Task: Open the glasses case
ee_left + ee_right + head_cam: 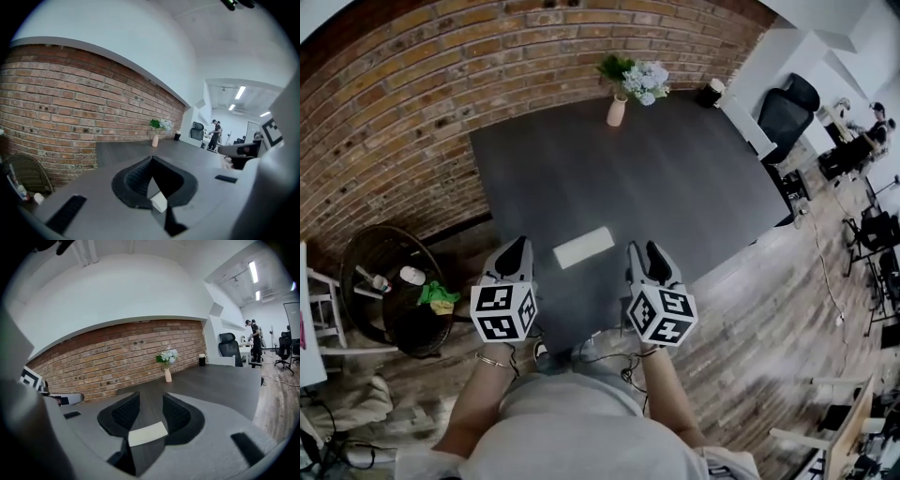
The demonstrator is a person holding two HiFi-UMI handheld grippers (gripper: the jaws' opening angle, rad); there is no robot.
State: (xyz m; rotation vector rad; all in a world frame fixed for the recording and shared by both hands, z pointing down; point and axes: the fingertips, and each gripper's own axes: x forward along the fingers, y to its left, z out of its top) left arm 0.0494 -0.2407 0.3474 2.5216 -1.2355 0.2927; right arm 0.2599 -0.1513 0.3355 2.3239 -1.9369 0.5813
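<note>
- The person's grey shirt (572,431) fills the bottom of the head view, and both forearms reach toward the nearest corner of the dark surface (675,178).
- The left gripper (517,246) hovers over the surface's left edge. Its jaws seem to meet at the tips, with nothing between them.
- The right gripper (644,248) hangs over the near edge, level with the left one, jaws wide apart and empty.
- The white glasses case (583,247) lies flat on the surface close to that corner, between the two grippers and touching neither.
- A vase of flowers (619,103) stands at the far edge.
</note>
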